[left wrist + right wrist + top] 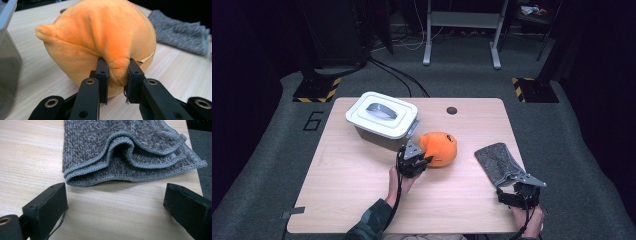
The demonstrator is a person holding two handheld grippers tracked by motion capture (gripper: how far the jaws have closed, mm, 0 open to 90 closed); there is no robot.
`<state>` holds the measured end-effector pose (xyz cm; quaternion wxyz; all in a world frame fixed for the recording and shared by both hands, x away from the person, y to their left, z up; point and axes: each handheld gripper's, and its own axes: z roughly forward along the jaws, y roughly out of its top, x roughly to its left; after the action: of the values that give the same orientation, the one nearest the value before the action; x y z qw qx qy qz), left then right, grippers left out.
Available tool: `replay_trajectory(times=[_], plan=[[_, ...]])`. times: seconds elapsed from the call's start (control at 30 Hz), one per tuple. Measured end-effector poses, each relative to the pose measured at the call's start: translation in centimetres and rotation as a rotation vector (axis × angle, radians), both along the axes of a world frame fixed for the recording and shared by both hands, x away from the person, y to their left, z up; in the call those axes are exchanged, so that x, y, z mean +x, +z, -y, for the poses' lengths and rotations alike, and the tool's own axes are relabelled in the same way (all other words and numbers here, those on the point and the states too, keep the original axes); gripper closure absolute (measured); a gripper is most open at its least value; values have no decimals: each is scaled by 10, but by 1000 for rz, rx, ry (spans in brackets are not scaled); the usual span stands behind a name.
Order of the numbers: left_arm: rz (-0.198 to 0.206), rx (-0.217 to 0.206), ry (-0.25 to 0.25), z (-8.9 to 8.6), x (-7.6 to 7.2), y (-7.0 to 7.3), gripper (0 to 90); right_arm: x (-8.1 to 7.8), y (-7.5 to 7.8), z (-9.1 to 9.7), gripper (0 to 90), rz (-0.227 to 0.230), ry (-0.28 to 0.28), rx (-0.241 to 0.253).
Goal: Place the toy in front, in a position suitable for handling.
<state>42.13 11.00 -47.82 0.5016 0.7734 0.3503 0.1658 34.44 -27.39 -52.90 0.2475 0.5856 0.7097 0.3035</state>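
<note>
An orange plush toy (439, 147) lies near the middle of the wooden table (352, 185). My left gripper (424, 161) comes at it from the near left and is shut on it. In the left gripper view its two black jaws pinch a fold of the orange plush (100, 37) at the left gripper's tips (116, 67). A folded grey knitted cloth (499, 161) lies at the table's right edge. My right gripper (512, 186) rests just in front of it, open. In the right gripper view the cloth (125, 152) lies beyond the wide-apart right gripper (116, 202), untouched.
A grey plastic box with a white handled lid (382, 117) stands at the back left, close to the plush; its wall (7, 62) borders the left gripper view. A small round hole (452, 110) sits near the table's far edge. Grey carpet surrounds the table.
</note>
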Motion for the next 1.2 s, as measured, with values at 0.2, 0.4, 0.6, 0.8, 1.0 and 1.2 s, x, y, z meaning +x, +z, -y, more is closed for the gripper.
replay_trajectory(times=[0.2,0.4,0.6,0.8,1.0,1.2], plan=[[17,-26,-61,6,-12,9,758,0,0,0,43,-3,0,-2],[8,-25,-117,8,-20,6,756,0,0,0,43,-3,-1,-2],[-31,5,-165,6,-21,-9,754,0,0,0,43,-2,0,-1],[-62,8,-170,2,-19,-14,679,0,0,0,43,-3,-1,-2],[-59,81,-164,-1,-23,-9,494,0,0,0,43,-1,-2,-1],[-28,117,-149,-1,-30,-8,567,0,0,0,43,-3,-3,-2]])
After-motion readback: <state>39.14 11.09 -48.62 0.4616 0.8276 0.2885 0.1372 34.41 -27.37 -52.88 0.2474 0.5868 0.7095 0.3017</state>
